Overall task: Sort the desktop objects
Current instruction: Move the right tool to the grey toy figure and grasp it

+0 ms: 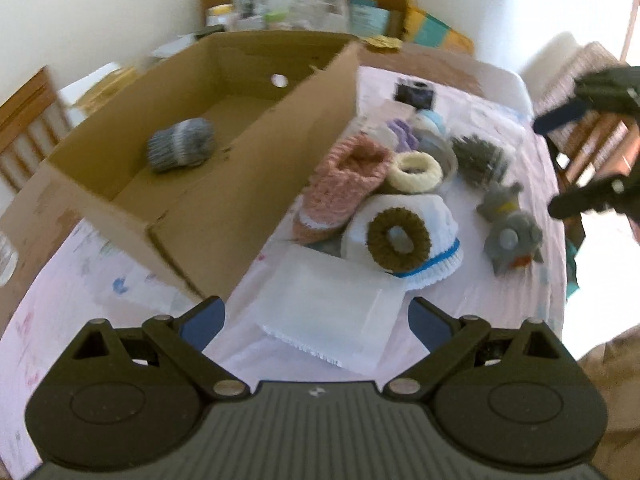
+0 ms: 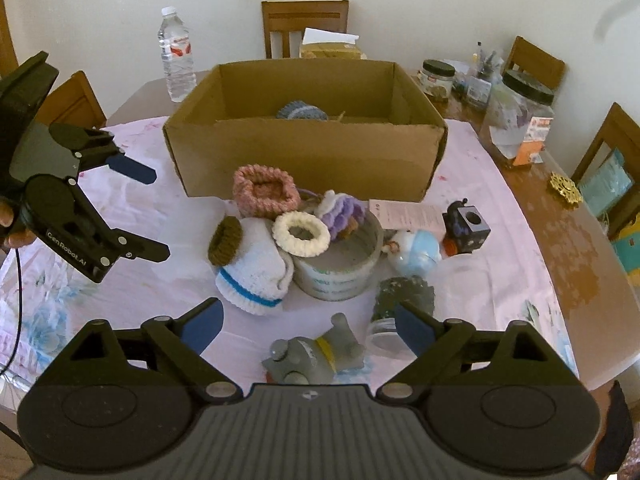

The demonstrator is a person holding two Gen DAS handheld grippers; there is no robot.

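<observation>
My left gripper [image 1: 316,320] is open, hanging over a clear plastic box [image 1: 332,312] that lies on the cloth below its fingers. To its left stands the cardboard box [image 1: 256,184] with a grey knitted piece [image 1: 180,150] inside. The pile holds a pink knitted shoe [image 1: 344,184], a cream ring [image 1: 414,172] and a white hat [image 1: 360,236] with a brown ring [image 1: 398,238]. My right gripper [image 2: 310,322] stands wide open just above a grey toy [image 2: 308,354], not touching it. The left gripper [image 2: 154,214] also shows at the left of the right wrist view, empty.
A grey pot [image 2: 340,276], a dark green piece [image 2: 404,292], a pale blue figure [image 2: 416,252] and a black cube toy [image 2: 466,228] crowd the pile. A water bottle [image 2: 176,56] and jars [image 2: 520,116] stand on the bare wood. Chairs ring the table.
</observation>
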